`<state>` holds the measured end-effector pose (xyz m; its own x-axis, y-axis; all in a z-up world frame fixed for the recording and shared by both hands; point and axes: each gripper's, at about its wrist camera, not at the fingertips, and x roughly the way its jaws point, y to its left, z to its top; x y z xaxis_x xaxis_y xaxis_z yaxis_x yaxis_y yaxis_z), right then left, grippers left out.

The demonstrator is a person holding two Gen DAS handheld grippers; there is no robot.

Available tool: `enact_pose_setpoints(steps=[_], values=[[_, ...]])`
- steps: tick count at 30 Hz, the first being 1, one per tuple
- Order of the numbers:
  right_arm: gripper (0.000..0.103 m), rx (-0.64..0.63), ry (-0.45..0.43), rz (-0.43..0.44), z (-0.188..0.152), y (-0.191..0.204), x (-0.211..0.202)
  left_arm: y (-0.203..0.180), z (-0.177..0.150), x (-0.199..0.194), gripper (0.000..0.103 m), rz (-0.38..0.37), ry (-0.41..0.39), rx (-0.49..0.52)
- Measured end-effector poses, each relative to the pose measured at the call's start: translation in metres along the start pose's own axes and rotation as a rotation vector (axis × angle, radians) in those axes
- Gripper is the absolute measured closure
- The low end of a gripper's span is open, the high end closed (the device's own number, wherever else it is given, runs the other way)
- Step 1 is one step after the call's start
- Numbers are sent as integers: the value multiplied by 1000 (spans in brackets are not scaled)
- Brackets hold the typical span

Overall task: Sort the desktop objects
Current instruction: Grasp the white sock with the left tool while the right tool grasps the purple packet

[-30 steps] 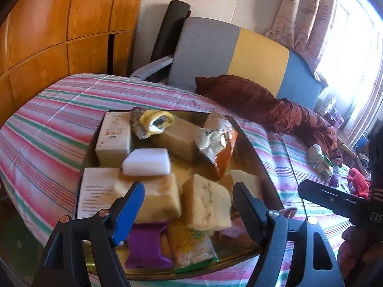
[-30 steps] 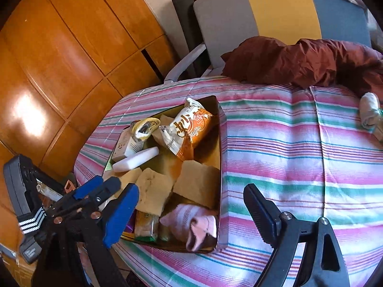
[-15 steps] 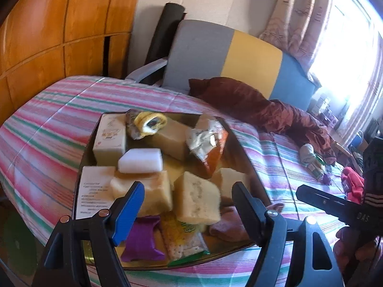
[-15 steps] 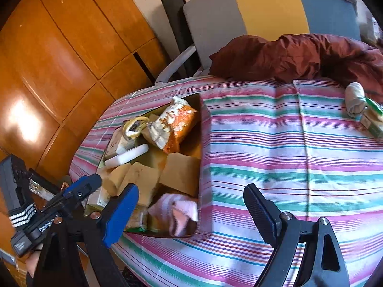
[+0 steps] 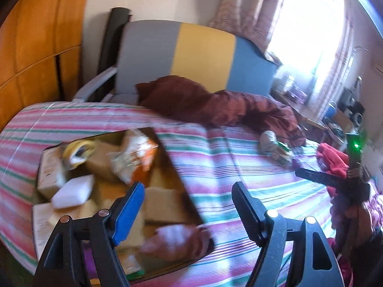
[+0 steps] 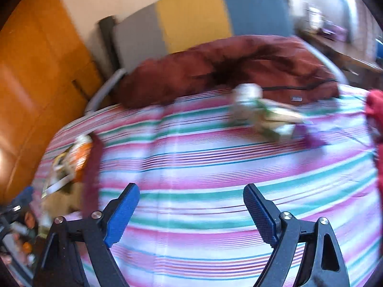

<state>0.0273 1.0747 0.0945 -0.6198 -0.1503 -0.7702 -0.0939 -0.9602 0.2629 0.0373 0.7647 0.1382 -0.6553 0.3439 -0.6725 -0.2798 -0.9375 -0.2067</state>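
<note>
A dark tray point(image 5: 189, 205) on the striped tablecloth holds yellow sponges point(image 5: 162, 205), a white block point(image 5: 71, 191), an orange snack bag point(image 5: 141, 157), a small box point(image 5: 47, 169) and a pink sock point(image 5: 177, 236). My left gripper point(image 5: 189, 205) is open and empty over the tray's right edge. My right gripper point(image 6: 191, 205) is open and empty above bare striped cloth. A rolled sock with green packets point(image 6: 261, 114) lies beyond it, also in the left wrist view point(image 5: 273, 146). The tray shows at the left in the right wrist view point(image 6: 91, 167). Both views are blurred.
A dark red blanket point(image 5: 215, 105) lies at the table's far edge, in front of a grey, yellow and blue chair point(image 5: 191, 55). Red cloth point(image 5: 332, 157) sits at the far right. Wooden cabinets point(image 5: 36, 47) stand at the left.
Both grippers have swung to the right, away from the tray and toward the sock and packets. Both stay open and empty.
</note>
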Motion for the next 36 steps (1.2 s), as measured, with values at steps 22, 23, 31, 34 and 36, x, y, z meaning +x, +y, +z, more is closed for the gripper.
enact_pose_setpoints(steps=[22,23,31,34,36], values=[[22,-4,56,-166,63,-176,78,-138,71,143,27,-214,222,116],[22,-9,59,-163,65,-179,82,-142,73,152,27,-226,234,111],[49,-92,111,-182,70,-176,98,-158,89,220,27,-277,310,65],[51,-98,123,-189,70,-174,98,-168,93,244,27,-282,323,66],[52,-107,131,-194,71,-172,98,-174,95,257,27,-295,335,63]])
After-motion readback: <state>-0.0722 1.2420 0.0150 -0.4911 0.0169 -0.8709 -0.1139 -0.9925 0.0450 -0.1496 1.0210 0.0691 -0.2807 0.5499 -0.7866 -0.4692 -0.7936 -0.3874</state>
